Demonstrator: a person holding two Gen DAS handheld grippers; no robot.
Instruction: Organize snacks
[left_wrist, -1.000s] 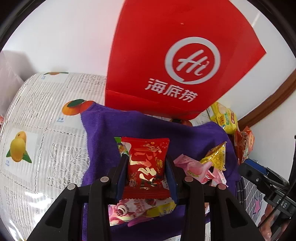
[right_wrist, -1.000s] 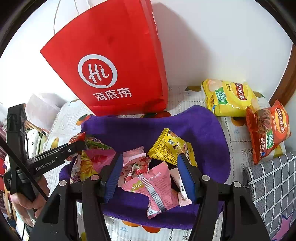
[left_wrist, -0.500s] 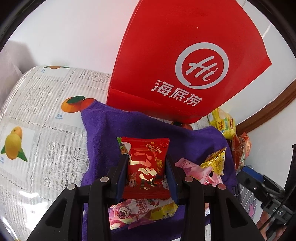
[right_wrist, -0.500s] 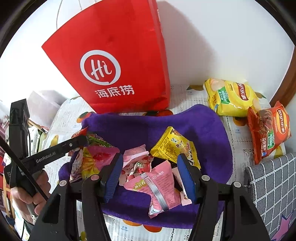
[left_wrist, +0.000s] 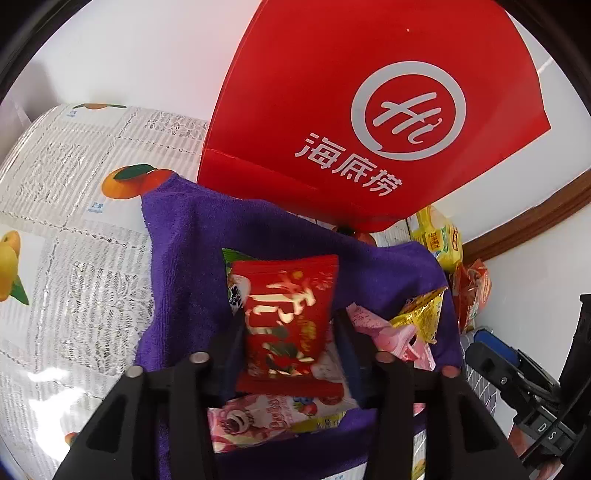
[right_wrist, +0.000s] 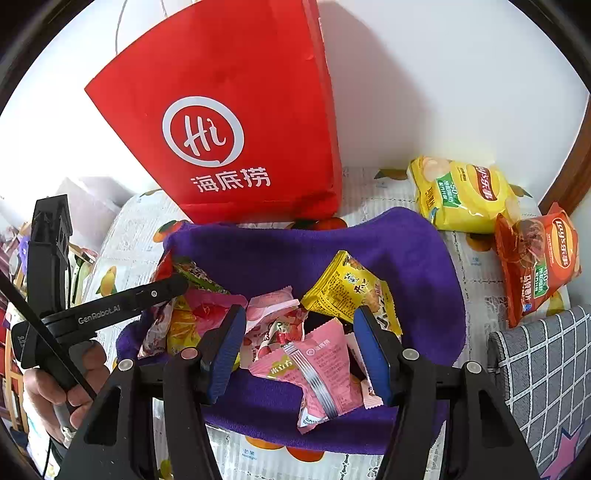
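Note:
My left gripper (left_wrist: 288, 332) is shut on a red snack packet with gold print (left_wrist: 286, 317) and holds it above the purple towel (left_wrist: 184, 236). A tall red paper bag (left_wrist: 369, 110) stands behind the towel. My right gripper (right_wrist: 299, 343) is open over the snack pile on the towel (right_wrist: 406, 251), with a pink packet (right_wrist: 321, 369) between its fingers and a yellow packet (right_wrist: 347, 288) just beyond. The left gripper shows in the right wrist view (right_wrist: 162, 288) at the pile's left edge.
Two Lay's chip bags, yellow (right_wrist: 461, 192) and orange (right_wrist: 535, 258), lie at the right by the wall. A grey checked cushion (right_wrist: 543, 369) is at the right. The fruit-print tablecloth (left_wrist: 62, 206) stretches left of the towel.
My left gripper has lifted the red packet and moved closer to the red bag. My right gripper has edged slightly forward and stays open.

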